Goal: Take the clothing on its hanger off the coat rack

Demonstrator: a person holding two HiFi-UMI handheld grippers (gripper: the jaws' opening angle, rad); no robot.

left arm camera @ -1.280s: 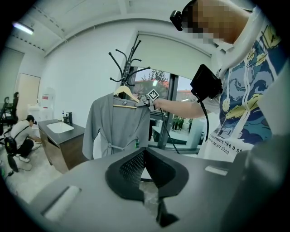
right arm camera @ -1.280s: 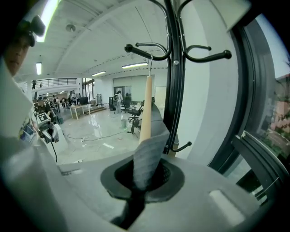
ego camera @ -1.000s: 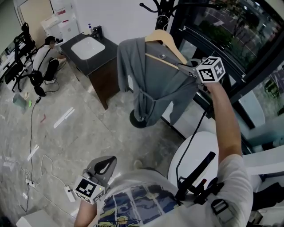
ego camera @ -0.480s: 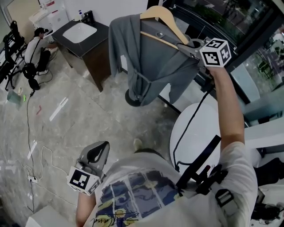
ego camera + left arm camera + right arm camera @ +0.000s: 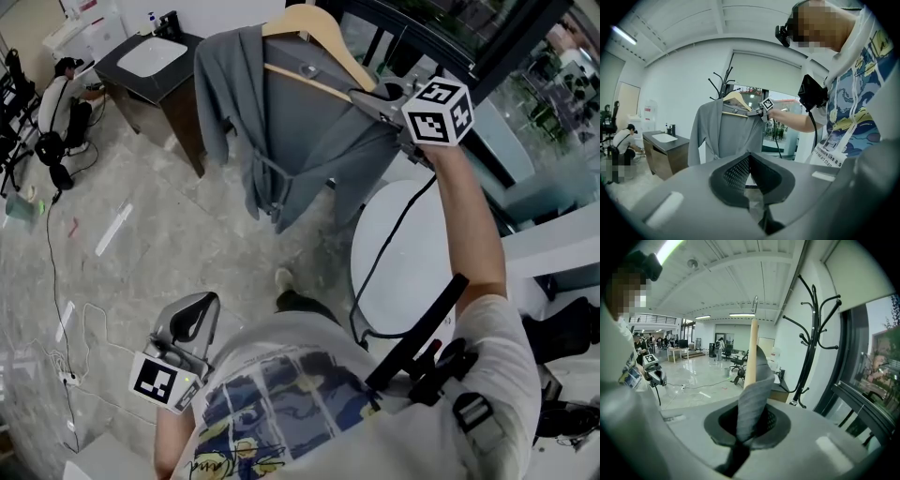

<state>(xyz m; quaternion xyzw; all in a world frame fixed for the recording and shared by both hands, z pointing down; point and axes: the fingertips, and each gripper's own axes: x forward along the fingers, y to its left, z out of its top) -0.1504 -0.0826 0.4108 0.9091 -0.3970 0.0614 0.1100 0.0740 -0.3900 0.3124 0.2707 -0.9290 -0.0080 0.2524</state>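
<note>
Right gripper [image 5: 361, 94] clamped on the right end of the wooden hanger [image 5: 309, 26], whose bar runs left-right; grey robe [image 5: 281, 131] hangs down. Left gripper [image 5: 192, 319] closed, empty.

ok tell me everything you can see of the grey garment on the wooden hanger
The grey long-sleeved garment looks like soft, thin fabric, robe-like, with a knotted tie at the waist. It drapes from a pale wooden hanger, sleeves limp, held in mid-air. The right gripper is shut on its shoulder at the hanger's end, fabric pinched between the fingers. The hanger's hook catches nothing; the black coat rack stands apart.
</note>
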